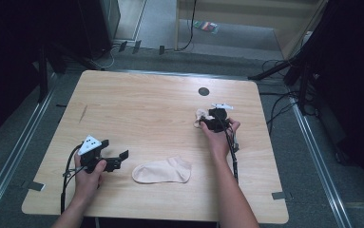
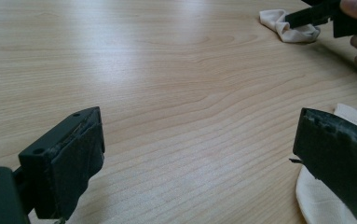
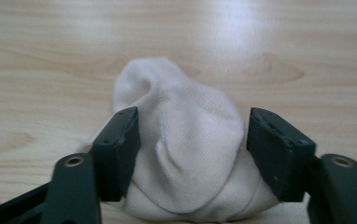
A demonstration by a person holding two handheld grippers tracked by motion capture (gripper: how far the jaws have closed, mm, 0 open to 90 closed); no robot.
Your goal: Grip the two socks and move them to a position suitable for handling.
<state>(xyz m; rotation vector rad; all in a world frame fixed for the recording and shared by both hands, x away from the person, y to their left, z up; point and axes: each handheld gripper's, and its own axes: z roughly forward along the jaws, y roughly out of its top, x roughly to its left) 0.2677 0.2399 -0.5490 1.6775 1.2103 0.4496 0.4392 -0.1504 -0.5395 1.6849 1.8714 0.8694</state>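
Observation:
Two pale cream socks lie on the wooden table (image 1: pixel 141 102). One sock lies flat (image 1: pixel 163 171) near the front edge; its edge (image 2: pixel 323 203) shows behind the right-hand jaw in the left gripper view. My left gripper (image 1: pixel 117 150) (image 2: pixel 199 126) stands open just left of it, jaws pointing at it, nothing between them. The other sock is crumpled (image 1: pixel 200 116) (image 3: pixel 167 84) (image 2: pixel 283 25) at the right middle. My right gripper (image 1: pixel 209 121) (image 3: pixel 192 126) (image 2: pixel 306 16) is open around it, one jaw at each side of the bunched cloth, which rests on the table.
A dark round hole (image 1: pixel 204 91) sits in the table near its far edge. Bare wood spreads across the left and middle. Cables (image 1: pixel 279 102) and dark stands lie on the grey floor around the table.

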